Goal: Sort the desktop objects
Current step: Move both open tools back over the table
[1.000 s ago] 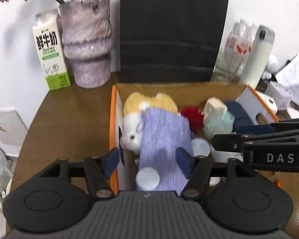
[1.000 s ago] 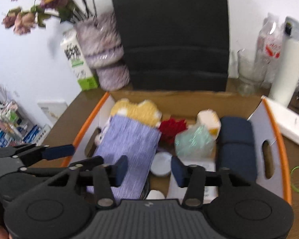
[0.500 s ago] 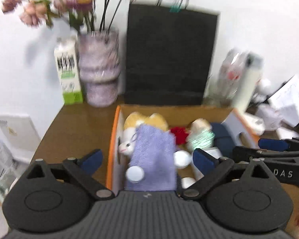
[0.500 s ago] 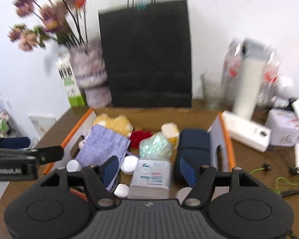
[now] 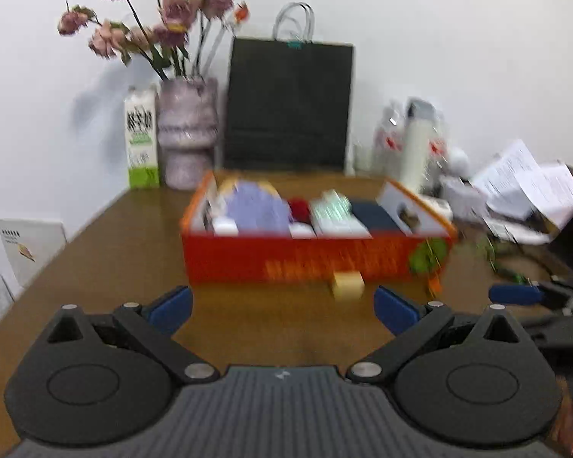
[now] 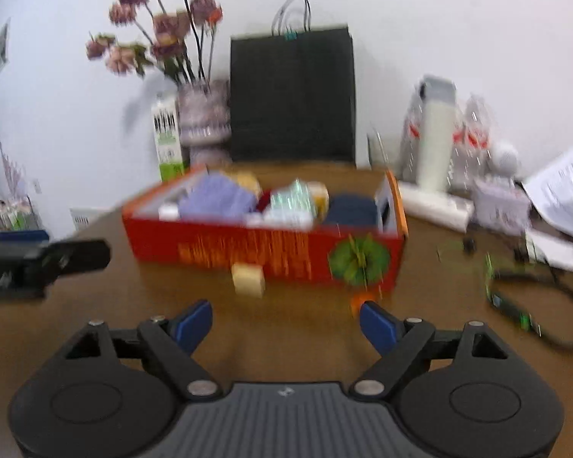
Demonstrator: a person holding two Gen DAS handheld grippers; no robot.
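A red and orange cardboard box [image 5: 309, 257] [image 6: 248, 248] stands in the middle of the brown desk. It holds a lilac cloth [image 5: 258, 210] [image 6: 217, 200], a navy pouch [image 5: 374, 213], a red item, a tissue pack [image 5: 334, 215] and small white lids. A small cream cube [image 5: 347, 284] [image 6: 248, 280] lies on the desk just in front of the box. My left gripper [image 5: 282, 307] stands wide open over bare desk, well short of the box. My right gripper [image 6: 286, 324] is open, its jaws still opening, with nothing between them.
Behind the box stand a black paper bag [image 5: 288, 103], a vase of dried flowers [image 5: 187, 133], a milk carton [image 5: 141, 141] and a white flask [image 6: 435, 141] among bottles. Papers [image 5: 523, 187] and cables [image 6: 515, 305] crowd the right side.
Both grippers have pulled back out of the box to the near desk and opened wider. The whole box front and the cream cube now show.
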